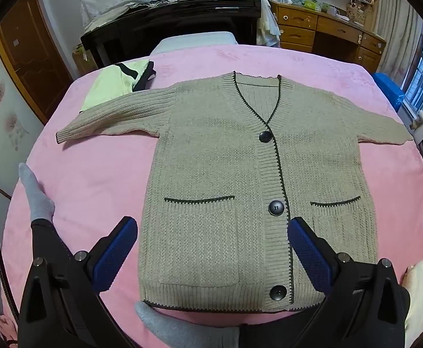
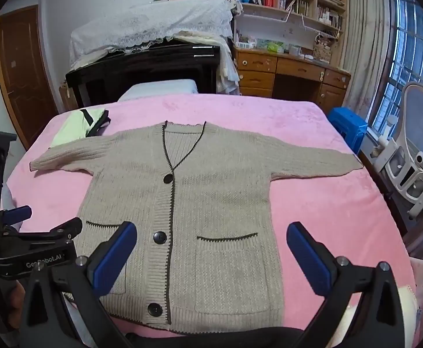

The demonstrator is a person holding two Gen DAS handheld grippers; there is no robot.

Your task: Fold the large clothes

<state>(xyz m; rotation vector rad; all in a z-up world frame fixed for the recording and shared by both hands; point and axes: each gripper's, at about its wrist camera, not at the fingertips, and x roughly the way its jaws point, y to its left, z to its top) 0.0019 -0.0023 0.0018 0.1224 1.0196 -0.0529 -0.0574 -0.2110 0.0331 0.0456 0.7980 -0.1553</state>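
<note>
A beige knit cardigan (image 1: 226,174) with dark trim, three dark buttons and two pockets lies flat and buttoned on the pink bed cover (image 1: 95,179), sleeves spread to both sides. It also shows in the right wrist view (image 2: 211,203). My left gripper (image 1: 212,232) is open and empty, held above the cardigan's lower left half. My right gripper (image 2: 211,237) is open and empty, above the lower right half near the right pocket. The left gripper's body (image 2: 37,249) shows at the left edge of the right wrist view.
A folded light-green garment (image 1: 112,85) with black trim lies at the bed's far left corner. Grey and black cloth (image 1: 37,197) lies at the near edge. A black piano (image 1: 170,23), wooden desk (image 1: 321,29), blue stool (image 2: 347,127) and white chair (image 2: 414,168) surround the bed.
</note>
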